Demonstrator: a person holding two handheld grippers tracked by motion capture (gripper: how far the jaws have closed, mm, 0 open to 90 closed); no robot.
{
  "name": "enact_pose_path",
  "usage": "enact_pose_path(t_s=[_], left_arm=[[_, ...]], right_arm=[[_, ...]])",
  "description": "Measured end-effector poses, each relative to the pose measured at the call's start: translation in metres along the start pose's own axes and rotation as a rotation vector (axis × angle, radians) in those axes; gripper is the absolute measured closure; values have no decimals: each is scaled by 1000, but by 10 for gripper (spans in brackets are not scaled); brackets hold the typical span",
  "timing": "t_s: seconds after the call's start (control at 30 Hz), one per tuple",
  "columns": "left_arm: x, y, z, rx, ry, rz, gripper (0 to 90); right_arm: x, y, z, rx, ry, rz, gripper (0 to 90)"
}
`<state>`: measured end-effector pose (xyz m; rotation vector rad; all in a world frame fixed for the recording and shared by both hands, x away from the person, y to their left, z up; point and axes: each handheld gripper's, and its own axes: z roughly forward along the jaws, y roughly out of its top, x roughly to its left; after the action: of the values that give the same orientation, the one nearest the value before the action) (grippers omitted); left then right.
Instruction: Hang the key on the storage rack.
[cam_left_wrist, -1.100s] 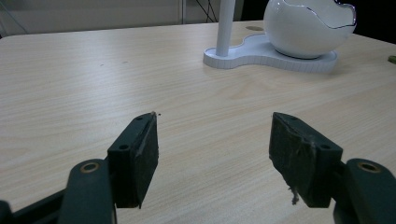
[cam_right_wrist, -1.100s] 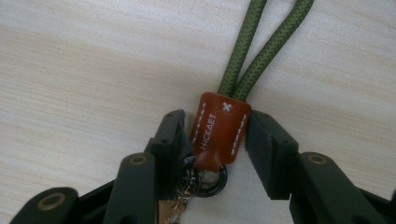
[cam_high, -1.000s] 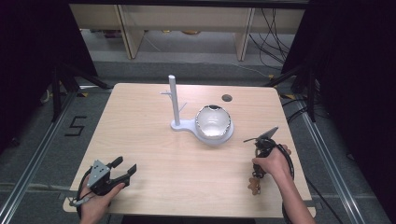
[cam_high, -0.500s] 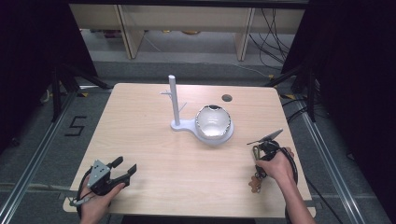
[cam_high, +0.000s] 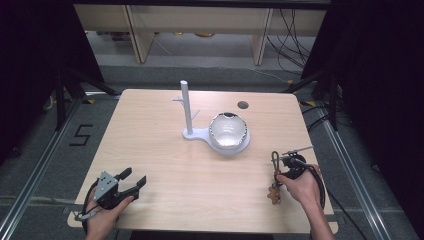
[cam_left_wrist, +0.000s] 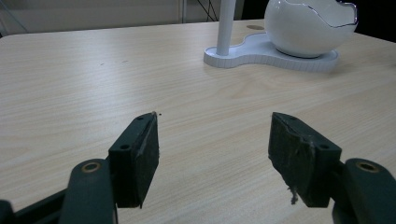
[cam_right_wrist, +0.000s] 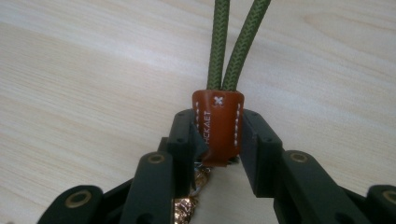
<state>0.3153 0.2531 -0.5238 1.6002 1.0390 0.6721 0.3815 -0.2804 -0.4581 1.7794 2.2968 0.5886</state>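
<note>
Cord loop (cam_right_wrist: 236, 44) cut off (top edge).

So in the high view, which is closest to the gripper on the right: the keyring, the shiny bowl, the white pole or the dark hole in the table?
From the right gripper:
1. Keyring, pinched in its jaws, near the table's right edge.
2. Shiny bowl, up and left, on the white stand.
3. Dark hole, behind the bowl near the far edge.
4. White pole, left of the bowl.
</note>
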Motion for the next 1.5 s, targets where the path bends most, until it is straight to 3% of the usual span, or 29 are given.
enact_pose_path(t_s=[0.17,0.2,0.23,0.27,0.3,0.47,0.57,0.63,0.67,0.7,0.83,1.03,1.07,1.1,1.13,1.27,1.33,1.37,1.4,1.47,1.5], left_arm=[[0,0,0,2,-3,6,331],[0,0,0,2,-3,6,331],[0,1,-1,15,4,6,332],[0,1,-1,15,4,6,332],[0,1,-1,15,4,4,333],[0,0,0,4,0,4,333],[-1,0,-1,14,4,7,333],[-1,1,-1,14,5,8,333],[-1,1,-1,15,5,8,333],[0,0,0,1,-3,5,333],[0,0,0,-1,0,1,331],[0,0,0,1,1,4,331],[0,0,0,-2,0,3,331],[0,0,0,0,2,1,331],[0,0,0,0,2,1,331],[0,0,0,-1,4,0,331],[0,0,0,-8,12,-6,330],[0,0,0,-9,13,-8,330],[0,0,0,-4,9,-7,330],[1,0,0,-3,3,4,330],[0,0,0,-2,6,-1,330]], right_arm=[[-1,-13,-1,-115,3,-22,681],[-1,-13,-1,-115,3,-22,681],[-2,-17,0,-159,13,-34,681],[-2,-17,0,-159,13,-34,681],[0,-21,0,-200,29,-34,681],[3,-28,0,-260,30,-27,680],[5,-34,2,-345,35,-48,680],[4,-35,4,-369,37,-61,680],[8,-38,3,-373,28,-15,680],[5,-38,5,-394,27,-59,680],[9,-45,9,-434,51,-68,680],[12,-52,12,-510,12,-102,681],[12,-52,12,-510,12,-102,681],[17,-54,11,-516,40,-49,681],[14,-53,11,-534,32,-93,681],[16,-56,12,-573,38,-97,681],[16,-57,12,-592,17,-111,680],[20,-60,10,-571,25,-61,680],[17,-59,11,-611,25,-109,680],[17,-60,10,-616,23,-104,680],[17,-60,11,-650,11,-116,680]])
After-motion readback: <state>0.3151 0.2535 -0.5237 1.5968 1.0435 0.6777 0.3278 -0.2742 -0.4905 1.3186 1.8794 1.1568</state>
